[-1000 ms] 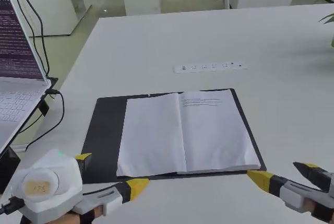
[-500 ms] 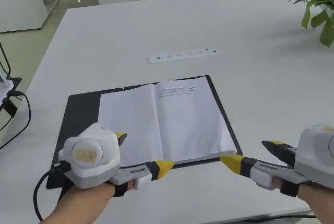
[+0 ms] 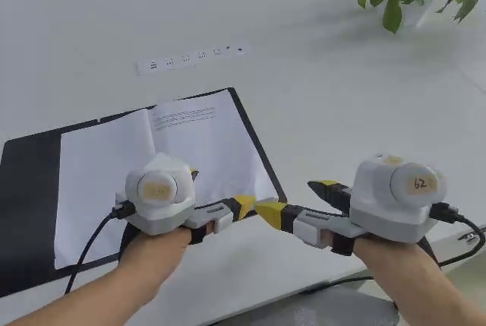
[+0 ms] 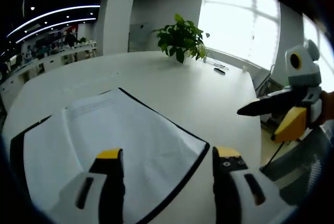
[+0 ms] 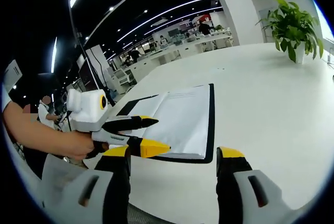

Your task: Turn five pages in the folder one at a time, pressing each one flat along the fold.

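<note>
Head view: folder (image 3: pixel 114 166) lies open; left gripper (image 3: pixel 219 189) and right gripper (image 3: pixel 295 198) spread, empty, near its right corner. Left gripper view: jaws straddle folder edge. Right gripper view: jaws apart, short of folder. We judge pre-turn approach; next, pinch one sheet.

The number "62" stands on the round cap of the right claw (image 3: pixel 285 195); the folder (image 3: pixel 182 151) carries print too small to read.

folder (image 3: pixel 26 212): black cover, matt
pages (image 3: pixel 190 144): white paper, matt, smooth
table (image 3: pixel 342 98): white, smooth, faint sheen
left gripper (image 3: pixel 219 189): smooth white plastic
right gripper (image 3: pixel 295 198): smooth white plastic
</note>
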`<state>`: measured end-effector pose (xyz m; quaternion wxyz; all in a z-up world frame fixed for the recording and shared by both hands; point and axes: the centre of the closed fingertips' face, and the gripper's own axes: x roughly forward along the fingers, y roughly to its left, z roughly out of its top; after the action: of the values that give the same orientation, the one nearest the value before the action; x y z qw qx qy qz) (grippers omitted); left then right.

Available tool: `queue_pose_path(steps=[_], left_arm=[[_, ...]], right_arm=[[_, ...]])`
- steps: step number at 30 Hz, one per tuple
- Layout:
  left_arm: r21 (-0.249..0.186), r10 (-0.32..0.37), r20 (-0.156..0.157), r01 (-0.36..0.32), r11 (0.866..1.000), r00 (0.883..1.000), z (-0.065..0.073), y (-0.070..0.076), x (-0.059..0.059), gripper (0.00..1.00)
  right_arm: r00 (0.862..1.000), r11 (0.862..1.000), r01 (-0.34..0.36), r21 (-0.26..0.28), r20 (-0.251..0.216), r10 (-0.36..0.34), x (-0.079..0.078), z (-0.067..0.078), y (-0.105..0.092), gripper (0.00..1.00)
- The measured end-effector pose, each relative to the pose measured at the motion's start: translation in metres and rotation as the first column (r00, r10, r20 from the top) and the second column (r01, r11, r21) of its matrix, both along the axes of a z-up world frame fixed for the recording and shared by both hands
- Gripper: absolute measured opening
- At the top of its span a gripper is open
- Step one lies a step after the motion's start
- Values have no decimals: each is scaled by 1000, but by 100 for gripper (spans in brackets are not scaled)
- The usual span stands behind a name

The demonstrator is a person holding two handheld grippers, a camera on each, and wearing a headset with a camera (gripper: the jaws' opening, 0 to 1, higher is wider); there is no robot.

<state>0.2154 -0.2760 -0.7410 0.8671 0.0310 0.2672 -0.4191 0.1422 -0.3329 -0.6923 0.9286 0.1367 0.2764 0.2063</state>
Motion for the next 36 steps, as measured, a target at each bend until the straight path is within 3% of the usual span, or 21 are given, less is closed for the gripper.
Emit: queue_pose_path(steps=[4, 10, 17, 20, 21, 31, 36], left_arm=[[-2, 19, 2, -19, 1000, 1000, -6, -9, 4, 66], [28, 54, 29, -55, 998, 998, -14, -12, 10, 58], [45, 72, 38, -74, 996, 997, -25, -23, 10, 47], [73, 84, 20, -85, 994, 996, -36, -21, 9, 43], [91, 78, 48, -82, 993, 996, -37, -21, 9, 42], [106, 90, 112, -102, 989, 990, -40, -21, 10, 41], [100, 54, 147, -69, 993, 988, -39, -27, 7, 30]], right_arm=[[1000, 1000, -4, 0, -6, 4, 0, -3, -2, 63], [1000, 1000, 0, 17, -15, 0, 2, -8, -3, 61], [1000, 1000, 11, 29, -21, -10, 2, -9, -8, 60], [1000, 999, 15, 32, -22, -14, 3, -10, -9, 60], [1000, 999, 17, 34, -24, -16, 3, -11, -9, 60], [999, 999, 24, 46, -36, -23, 4, -16, -9, 59], [999, 999, 24, 46, -37, -23, 4, -16, -10, 59]])
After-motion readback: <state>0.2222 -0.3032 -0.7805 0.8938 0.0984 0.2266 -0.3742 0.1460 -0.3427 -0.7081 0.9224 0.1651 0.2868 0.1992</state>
